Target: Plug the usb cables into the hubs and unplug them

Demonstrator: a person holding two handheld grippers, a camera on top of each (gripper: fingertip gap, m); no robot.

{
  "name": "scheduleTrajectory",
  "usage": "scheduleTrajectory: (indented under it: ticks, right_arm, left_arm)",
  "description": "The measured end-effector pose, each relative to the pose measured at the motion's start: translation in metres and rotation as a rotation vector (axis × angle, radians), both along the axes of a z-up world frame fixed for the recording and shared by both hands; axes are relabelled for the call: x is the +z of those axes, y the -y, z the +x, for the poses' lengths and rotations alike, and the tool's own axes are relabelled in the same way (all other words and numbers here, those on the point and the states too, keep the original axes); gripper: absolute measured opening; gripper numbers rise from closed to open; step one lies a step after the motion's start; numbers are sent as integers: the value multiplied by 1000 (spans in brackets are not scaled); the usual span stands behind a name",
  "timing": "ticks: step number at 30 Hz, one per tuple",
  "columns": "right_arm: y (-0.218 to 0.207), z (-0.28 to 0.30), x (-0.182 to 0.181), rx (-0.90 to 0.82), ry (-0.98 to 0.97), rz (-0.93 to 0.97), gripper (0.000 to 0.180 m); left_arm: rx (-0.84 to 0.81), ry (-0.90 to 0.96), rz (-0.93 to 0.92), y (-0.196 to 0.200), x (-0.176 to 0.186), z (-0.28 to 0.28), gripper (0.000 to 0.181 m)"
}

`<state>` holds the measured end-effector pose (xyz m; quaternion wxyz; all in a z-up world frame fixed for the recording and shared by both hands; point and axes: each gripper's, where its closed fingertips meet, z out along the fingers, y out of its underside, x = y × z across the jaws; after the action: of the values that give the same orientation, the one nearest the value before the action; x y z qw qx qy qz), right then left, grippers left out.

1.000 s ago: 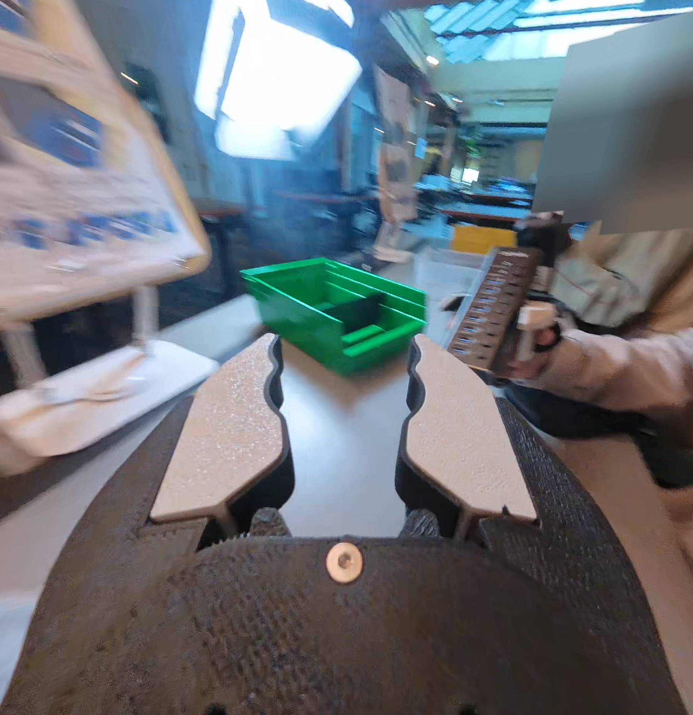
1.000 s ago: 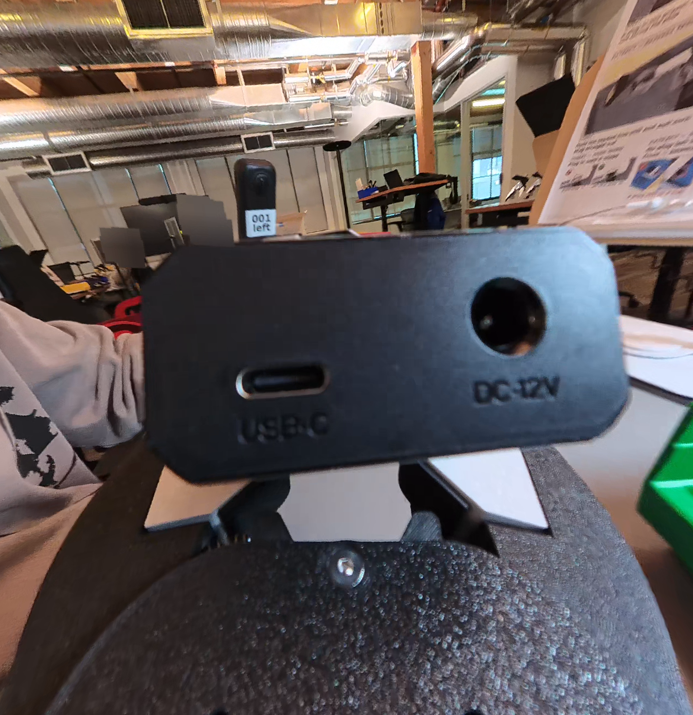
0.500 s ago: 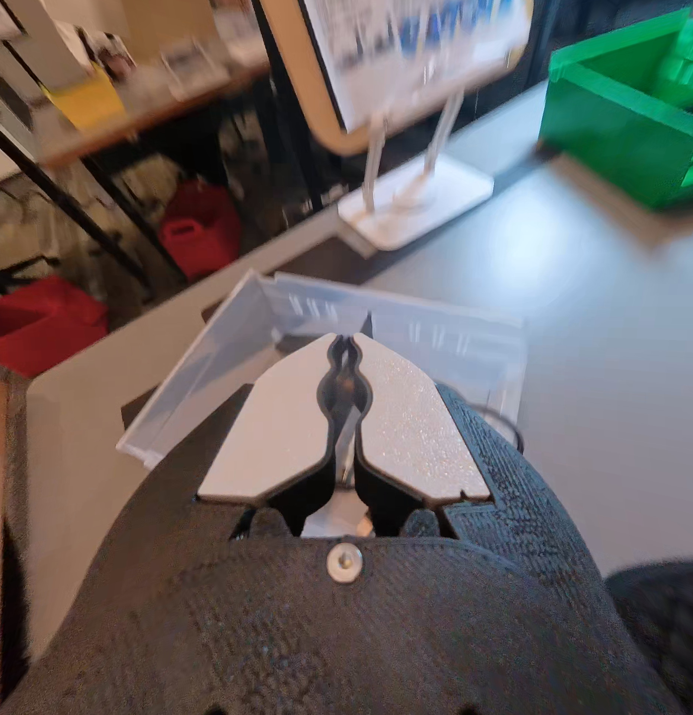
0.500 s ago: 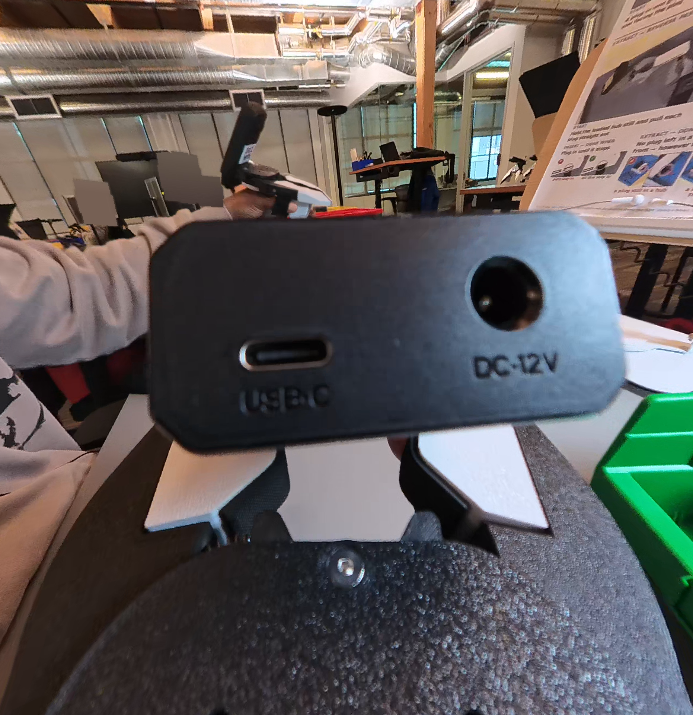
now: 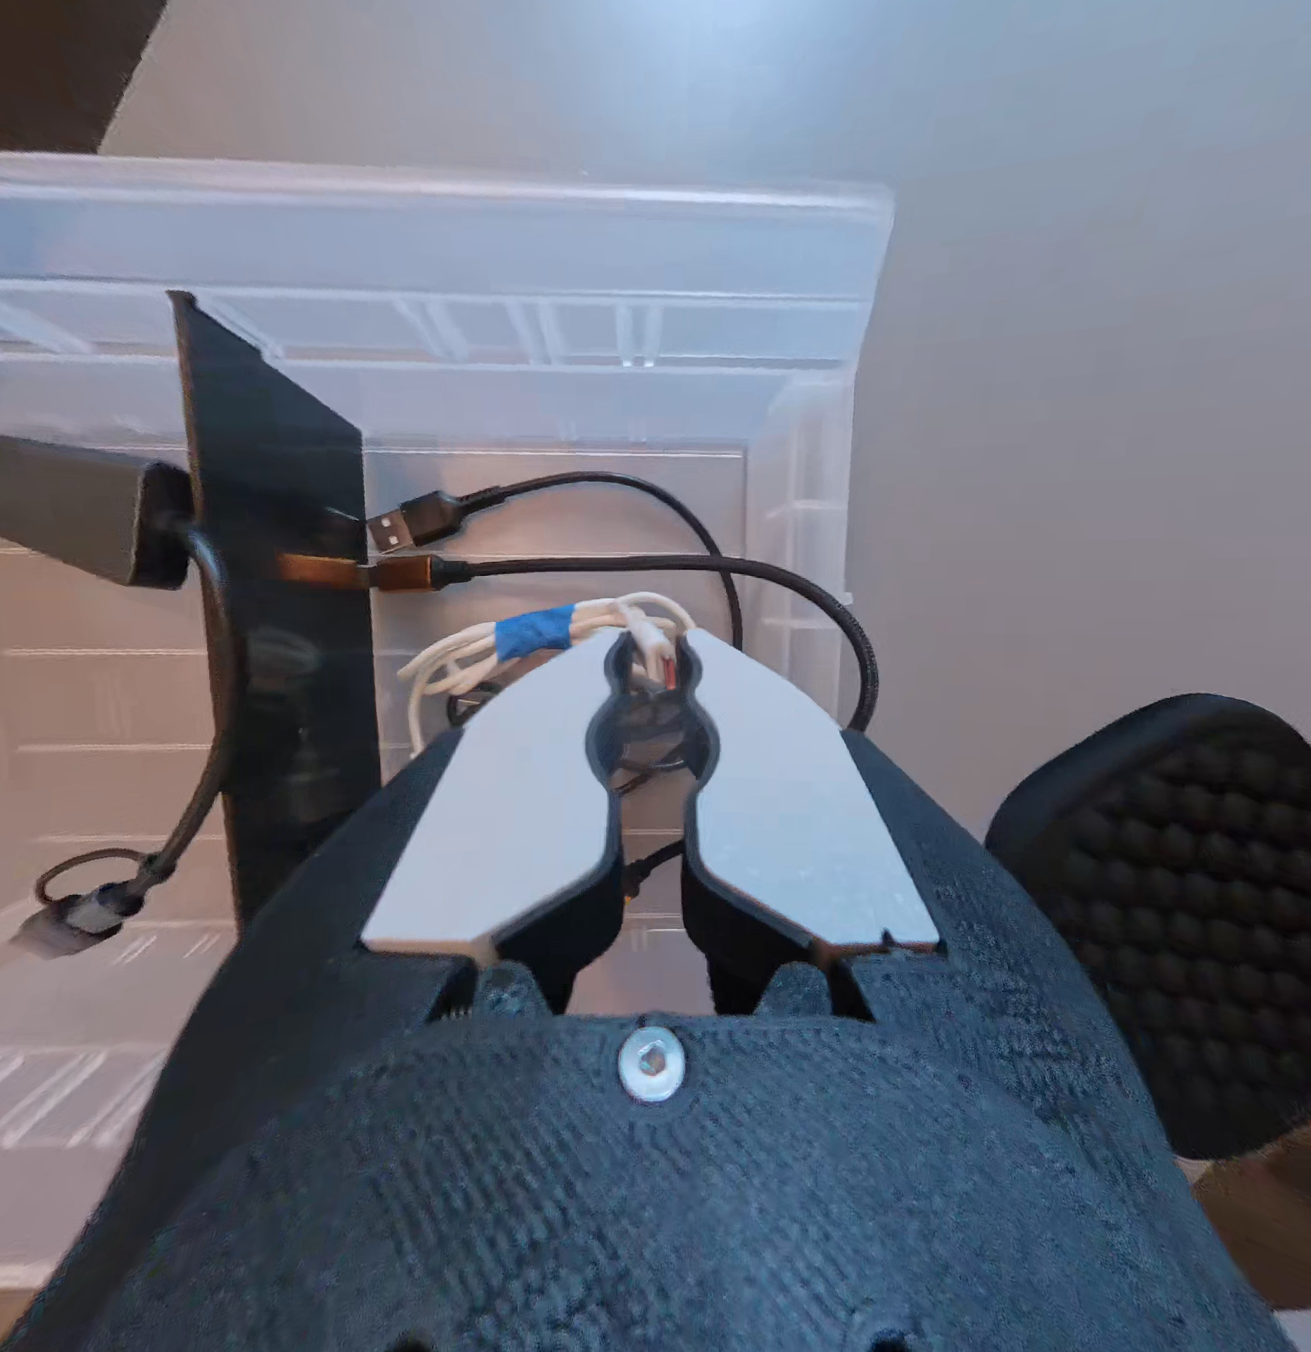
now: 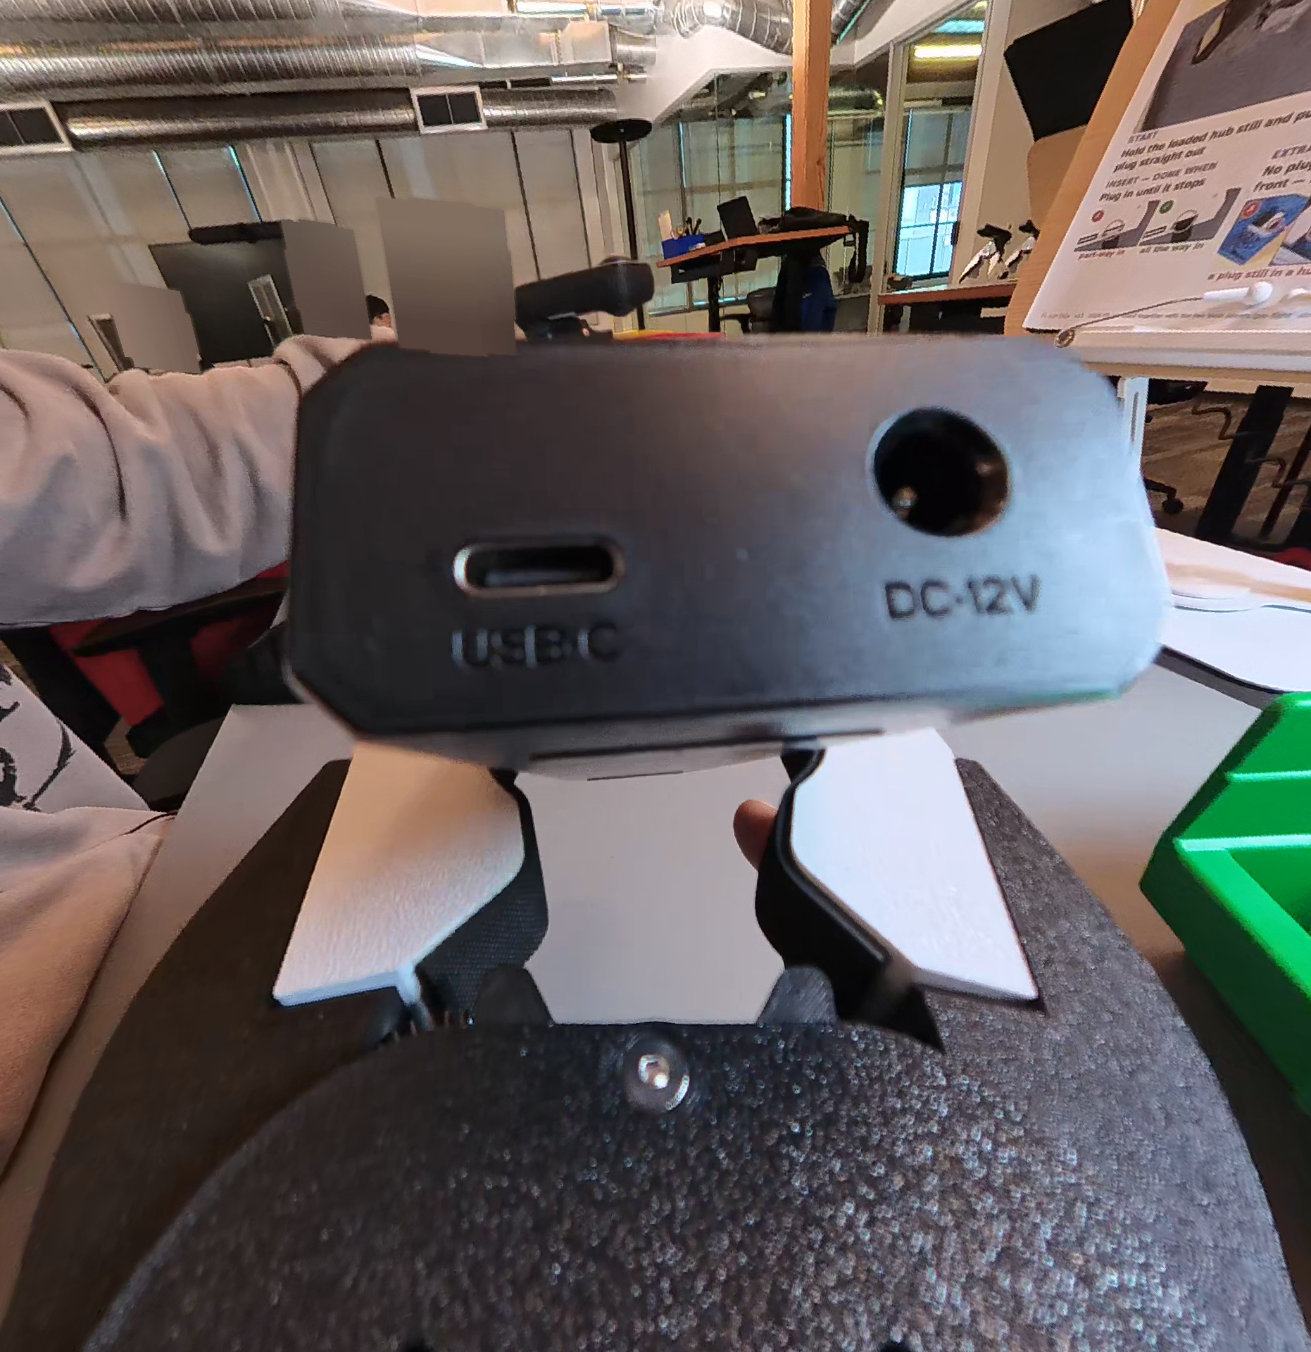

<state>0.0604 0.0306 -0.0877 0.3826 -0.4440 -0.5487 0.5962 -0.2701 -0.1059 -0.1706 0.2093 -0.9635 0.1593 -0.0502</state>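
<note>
Two grippers are at work. Down inside the clear plastic bin (image 5: pixel 492 241), the left gripper (image 5: pixel 654 651) has its fingers pinched on the plug of the white USB cable (image 5: pixel 484 647), a bundle bound with blue tape (image 5: pixel 532 633). Beyond that bundle in the bin lie two black USB cables (image 5: pixel 638 560), their plugs beside a black divider (image 5: pixel 287 585). The right gripper (image 6: pixel 652 753) clamps a black USB hub (image 6: pixel 711 541) by its sides, end face toward the camera, left of a green bin (image 6: pixel 1252 863).

Clear plastic bin (image 5: pixel 492 241) on grey tabletop (image 5: pixel 1077 293); black divider (image 5: pixel 279 512) upright inside. Green bin (image 6: pixel 1252 863) at right, instruction board (image 6: pixel 1186 168) behind.
</note>
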Motion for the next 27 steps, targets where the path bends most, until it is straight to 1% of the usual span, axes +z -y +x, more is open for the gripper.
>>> scheduleTrajectory:
  ticks: [2,4,7,10,12,14,15,17,20,23,27]
  right_arm:
    - [-1,1,1,-2,-2,0,71]
    - [-2,2,2,-3,-6,-4,71]
    - [-2,3,3,1,-10,-10,71]
    - [-1,3,4,8,-11,-10,71]
    - [2,4,6,13,-19,-6,71]
    - [4,5,9,13,-31,1,71]
    - [5,6,11,12,-40,4,71]
    - [5,8,15,13,-56,4,71]
    - [7,11,20,32,-81,11,71]
    - [9,11,21,40,-95,8,71]
    - [8,12,21,34,-99,5,71]
  left_arm:
    - [-14,-72,-20,1,2,-5,8]
    - [-16,-107,2,0,19,-7,8]
    - [-2,-137,97,-2,65,-9,8]
    - [38,-110,258,-8,124,-5,8]
    - [49,-93,345,-9,157,-2,8]
    - [2,-63,415,-9,179,13,8]
    - [-51,-41,447,-9,186,28,8]
    - [-142,-14,501,-10,192,59,8]
    - [-259,16,534,-17,182,113,8]
    - [-404,41,528,-25,158,170,8]
    - [-652,148,510,-25,113,247,8]
